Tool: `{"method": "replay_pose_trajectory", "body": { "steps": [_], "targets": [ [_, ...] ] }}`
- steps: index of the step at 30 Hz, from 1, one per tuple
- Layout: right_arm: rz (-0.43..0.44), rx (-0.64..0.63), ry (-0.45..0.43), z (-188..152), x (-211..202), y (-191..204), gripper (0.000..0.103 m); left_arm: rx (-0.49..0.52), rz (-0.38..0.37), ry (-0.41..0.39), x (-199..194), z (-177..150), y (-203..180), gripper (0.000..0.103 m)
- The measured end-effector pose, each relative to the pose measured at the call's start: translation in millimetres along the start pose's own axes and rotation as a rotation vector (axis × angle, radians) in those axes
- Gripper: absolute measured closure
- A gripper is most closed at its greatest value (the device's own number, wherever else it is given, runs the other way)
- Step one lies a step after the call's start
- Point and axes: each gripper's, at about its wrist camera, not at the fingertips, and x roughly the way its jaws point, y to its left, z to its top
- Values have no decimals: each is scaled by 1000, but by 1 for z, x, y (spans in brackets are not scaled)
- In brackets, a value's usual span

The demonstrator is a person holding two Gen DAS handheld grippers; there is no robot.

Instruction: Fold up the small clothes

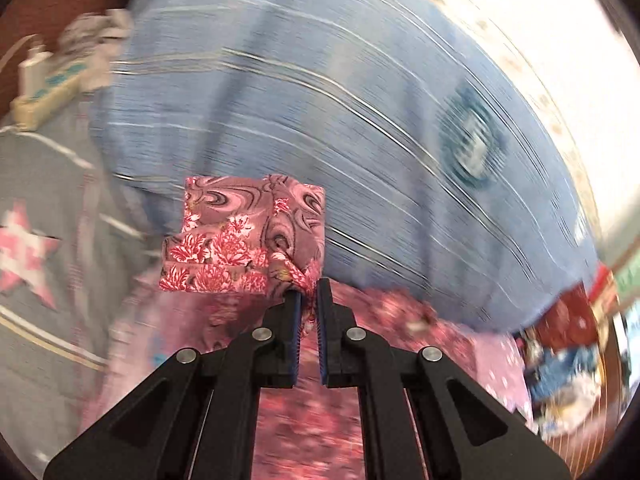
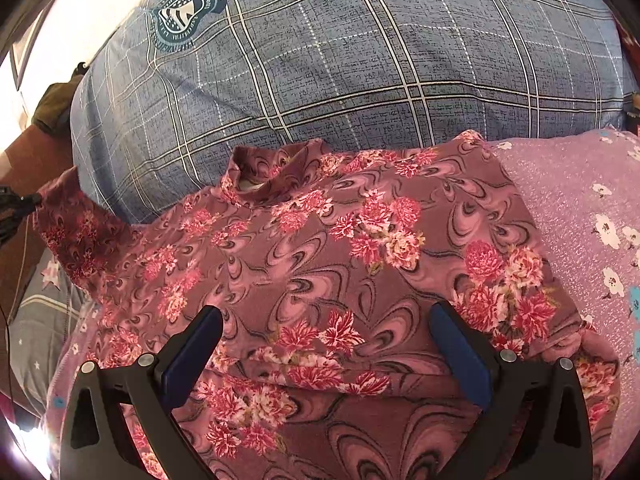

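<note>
A small pink-maroon floral top (image 2: 320, 264) lies spread on the bed, collar toward the blue pillow. My left gripper (image 1: 309, 292) is shut on the cuff end of its sleeve (image 1: 248, 236) and holds it lifted; the left wrist view is blurred by motion. In the right wrist view that sleeve (image 2: 76, 224) stretches out to the far left. My right gripper (image 2: 326, 316) is open, its fingers spread just above the lower body of the top, holding nothing.
A large blue checked pillow (image 2: 360, 72) lies behind the top. A pink flowered sheet (image 2: 580, 208) is under it, and a grey bedsheet with stars (image 1: 36, 256) is at left. A power strip (image 1: 48, 88) sits at far left, mixed clutter (image 1: 568, 372) at right.
</note>
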Motion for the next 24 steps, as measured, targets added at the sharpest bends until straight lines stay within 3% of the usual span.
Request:
{"method": "replay_pose_trajectory", "body": {
  "steps": [6,8,12,14,15,17,18,19,21,24],
  "targets": [
    [23,18,-8,1,-1,-4,0,33,-86,193,81,-55,-63,98],
    [24,20,-10,0,-1,-4,0,23,-79,282,109,-85,-75,98],
    [24,20,-10,1,-2,-4,0,-29,-54,407,144,-123,-67,98],
    [23,19,-9,0,-2,-4,0,-61,-105,400,131,-128,-53,94],
    [21,19,-7,0,-2,-4,0,-79,-128,383,122,-126,-46,87],
    [15,17,2,2,-2,-3,0,-107,-170,308,93,-125,-30,62],
    [5,12,14,3,-1,-2,0,-118,-155,233,71,-125,-19,43],
    [-15,6,30,6,1,2,0,-119,-113,174,56,-125,-10,33],
    [-66,-25,71,15,5,18,1,-112,-25,103,39,-126,7,33],
    [48,-23,94,24,13,51,2,-181,-30,126,44,-130,29,33]
  ]
}}
